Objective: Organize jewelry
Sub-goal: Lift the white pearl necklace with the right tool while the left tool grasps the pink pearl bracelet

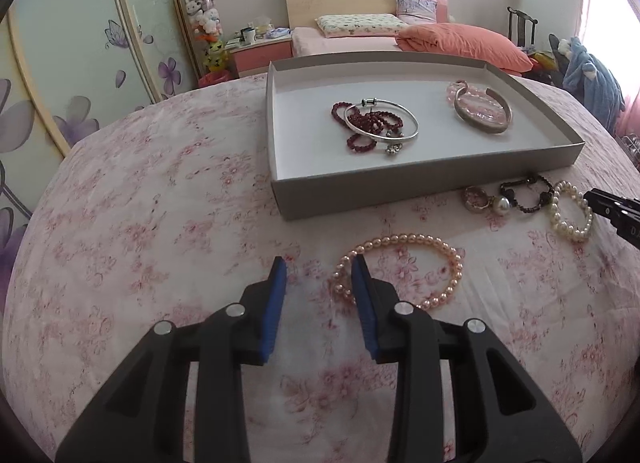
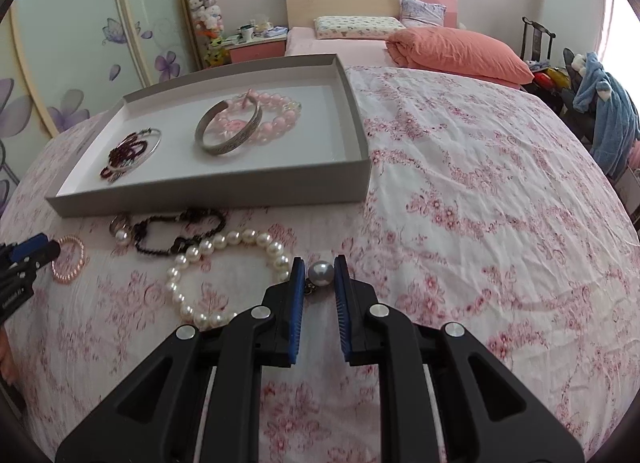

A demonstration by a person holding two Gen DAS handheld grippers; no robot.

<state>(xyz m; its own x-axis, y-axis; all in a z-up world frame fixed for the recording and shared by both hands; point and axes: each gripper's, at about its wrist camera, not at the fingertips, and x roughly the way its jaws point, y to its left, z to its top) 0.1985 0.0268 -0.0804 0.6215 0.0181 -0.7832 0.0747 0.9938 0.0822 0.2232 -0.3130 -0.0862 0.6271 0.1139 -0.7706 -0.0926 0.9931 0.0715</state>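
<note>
A grey tray (image 1: 400,183) (image 2: 200,193) on the floral cloth holds a dark red bead string (image 1: 368,119), a silver bangle (image 1: 408,131), a silver cuff (image 2: 228,127) and a pink bead bracelet (image 2: 276,119). In front of it lie a pink pearl bracelet (image 1: 448,263), a white pearl bracelet (image 2: 224,243), a black bead bracelet (image 2: 180,235) and a pearl earring (image 2: 121,235). My left gripper (image 1: 318,267) is open, its right finger over the pink pearl bracelet's left edge. My right gripper (image 2: 320,265) is open around a grey pearl earring (image 2: 321,273).
The floral cloth (image 2: 480,223) stretches wide to the right of the tray. A bed with an orange quilt (image 1: 460,43), a nightstand (image 1: 260,51) and a chair with blue clothing (image 2: 608,115) stand behind.
</note>
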